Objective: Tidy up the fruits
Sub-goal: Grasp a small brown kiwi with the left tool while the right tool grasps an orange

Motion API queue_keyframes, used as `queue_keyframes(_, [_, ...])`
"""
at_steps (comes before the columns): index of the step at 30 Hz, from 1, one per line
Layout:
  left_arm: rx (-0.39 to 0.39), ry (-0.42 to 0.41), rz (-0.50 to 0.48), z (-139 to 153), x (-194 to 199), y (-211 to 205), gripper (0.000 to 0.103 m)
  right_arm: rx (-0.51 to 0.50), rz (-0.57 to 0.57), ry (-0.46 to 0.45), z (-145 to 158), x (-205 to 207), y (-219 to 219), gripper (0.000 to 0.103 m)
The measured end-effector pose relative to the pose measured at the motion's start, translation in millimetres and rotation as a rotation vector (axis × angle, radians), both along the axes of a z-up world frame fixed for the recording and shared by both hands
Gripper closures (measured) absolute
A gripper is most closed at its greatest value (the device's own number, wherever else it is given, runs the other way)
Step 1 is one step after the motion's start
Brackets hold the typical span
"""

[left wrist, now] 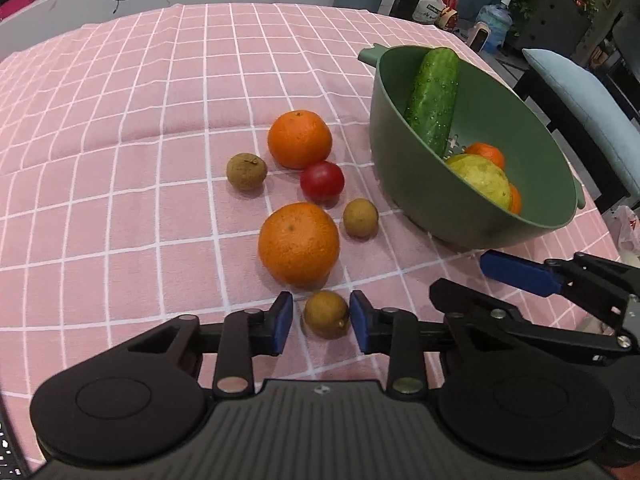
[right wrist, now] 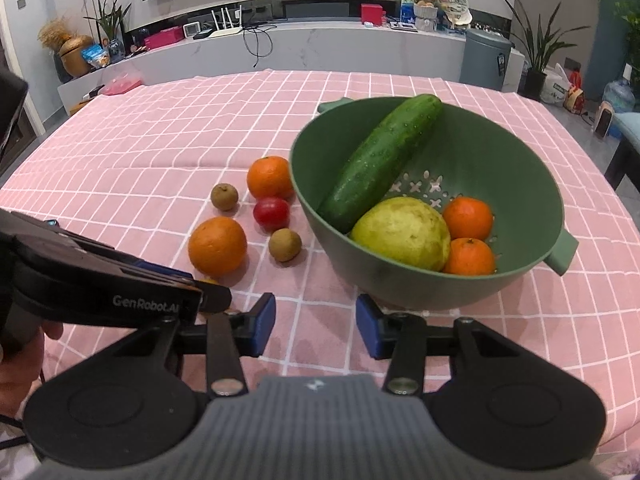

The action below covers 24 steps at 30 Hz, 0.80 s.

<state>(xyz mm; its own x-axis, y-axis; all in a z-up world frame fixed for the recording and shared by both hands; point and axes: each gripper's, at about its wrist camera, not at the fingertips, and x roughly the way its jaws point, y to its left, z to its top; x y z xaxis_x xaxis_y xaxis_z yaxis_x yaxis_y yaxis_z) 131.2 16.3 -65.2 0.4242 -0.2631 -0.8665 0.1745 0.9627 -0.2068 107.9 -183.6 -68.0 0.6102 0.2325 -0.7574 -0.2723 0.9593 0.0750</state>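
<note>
My left gripper (left wrist: 322, 320) is low over the pink checked cloth, its blue pads on either side of a small brown longan (left wrist: 326, 314). The right pad touches the fruit and a thin gap shows at the left pad. Beyond it lie two oranges (left wrist: 298, 244) (left wrist: 300, 139), a red tomato (left wrist: 322, 181) and two more longans (left wrist: 246, 171) (left wrist: 360, 218). The green colander bowl (right wrist: 420, 280) holds a cucumber (right wrist: 380, 160), a yellow-green guava (right wrist: 404, 232) and two tangerines (right wrist: 467, 218). My right gripper (right wrist: 316, 324) stands open over bare cloth just in front of the bowl.
The table's far edge meets a white media bench with a router and boxes. A blue-cushioned chair (left wrist: 580, 112) stands right of the table. The left gripper's body (right wrist: 108, 280) and a hand (right wrist: 16, 368) fill the right wrist view's lower left.
</note>
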Motion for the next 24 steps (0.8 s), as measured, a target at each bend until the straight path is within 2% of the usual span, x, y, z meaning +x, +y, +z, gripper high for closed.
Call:
queue_keyframes(4, [-0.006,0.009,-0.026,-2,-1,-4,0.075,0.016,-0.013,0.017,-5,5,-3,0.060])
queue_keyframes(11, [0.005,-0.019,-0.002,5,-6,-1,0.076,0.036,0.000,0.021,-5,6,0,0.060])
queue_keyframes(13, [0.001,-0.044,0.041,13,-9,7,0.076,0.045,0.024,0.010,-2,7,4,0.060])
queue_keyframes(18, [0.048,-0.100,0.190,25,-14,34,0.076,0.077,0.090,-0.010,7,15,27,0.060])
queue_keyframes(24, [0.053,-0.095,0.285,23,-13,57,0.076,0.086,0.120,-0.017,5,27,58,0.055])
